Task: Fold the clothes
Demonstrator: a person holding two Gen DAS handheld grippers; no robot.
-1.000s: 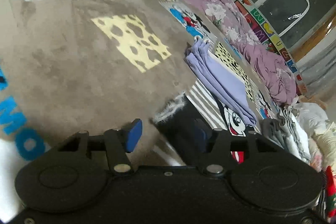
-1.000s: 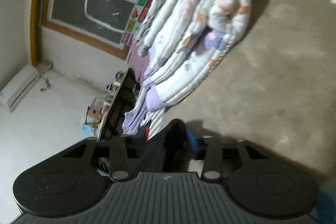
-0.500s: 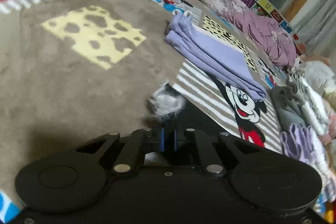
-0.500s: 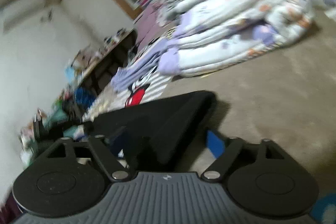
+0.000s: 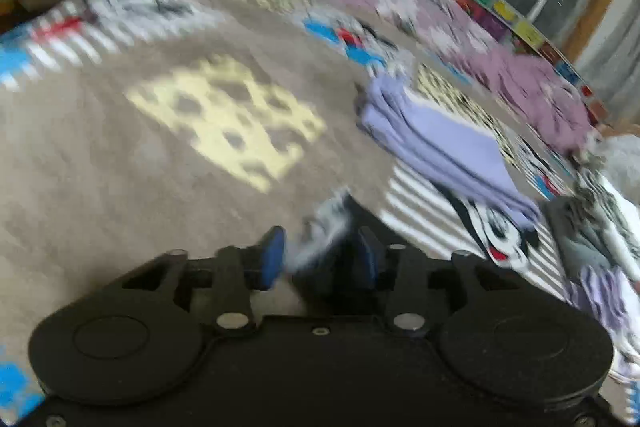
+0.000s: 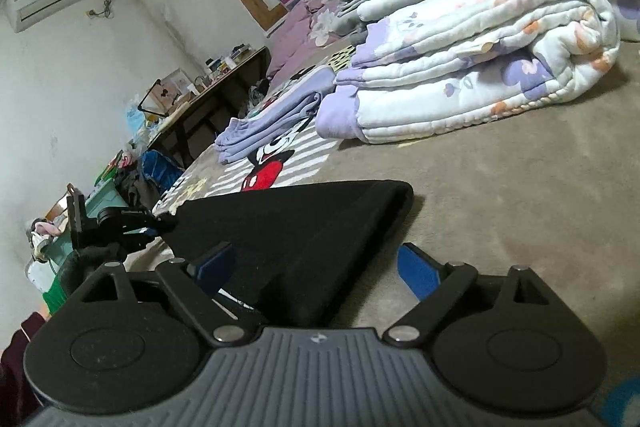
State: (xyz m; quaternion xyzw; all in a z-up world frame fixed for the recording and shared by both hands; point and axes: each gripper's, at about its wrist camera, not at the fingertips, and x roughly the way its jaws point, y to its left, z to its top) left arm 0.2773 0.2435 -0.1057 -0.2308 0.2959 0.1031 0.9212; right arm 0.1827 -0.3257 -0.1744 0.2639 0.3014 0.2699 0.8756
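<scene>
Brown plush blanket (image 6: pixel 500 167) carries a rolled floral quilt (image 6: pixel 480 55) and the folded black garment (image 6: pixel 296 239). Right tongs (image 6: pixel 316 267) gape wide around it; left tongs (image 5: pixel 318 259) stand parted around its furry edge.

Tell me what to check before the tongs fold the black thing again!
1. Right tongs open: ok, blue pads wide apart around the black garment.
2. Left tongs open: ok, pads apart, fuzzy trim between them.
3. Black garment flat on the rug: ok, it lies folded.
4. Room beside it: ok, the purple folded clothes and quilt sit apart.
5. Exact left grip spot: cannot tell, that picture is blurry.
</scene>
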